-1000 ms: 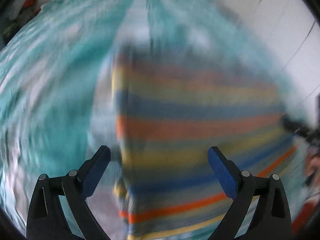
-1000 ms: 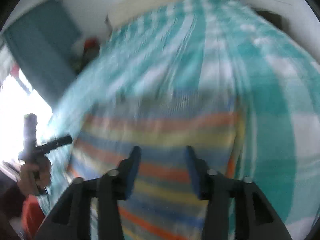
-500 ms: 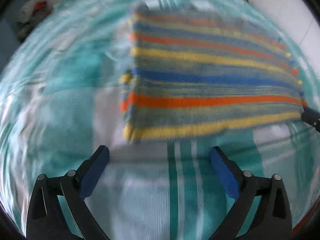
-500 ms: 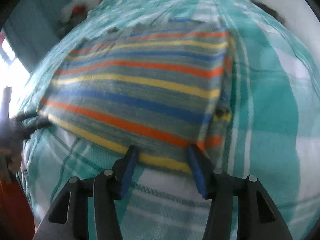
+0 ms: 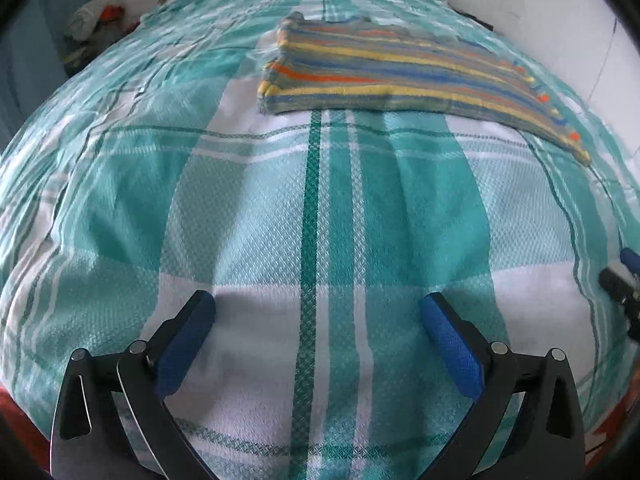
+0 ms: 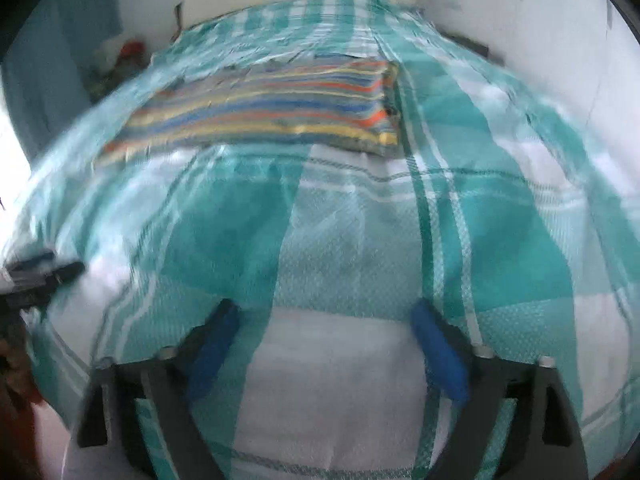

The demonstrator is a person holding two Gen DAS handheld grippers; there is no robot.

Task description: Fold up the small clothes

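Striped garment (image 5: 404,76) beyond both tongs

teal-and-white checked bedspread (image 5: 240,208), white walls (image 6: 540,32), blue curtain (image 6: 52,80) at left.

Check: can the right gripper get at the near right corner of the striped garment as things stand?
Probably yes. The right gripper is open with nothing between its pads, and only bare checked bedspread lies between it and the striped garment, which lies flat farther up the bed. It needs a forward reach first.
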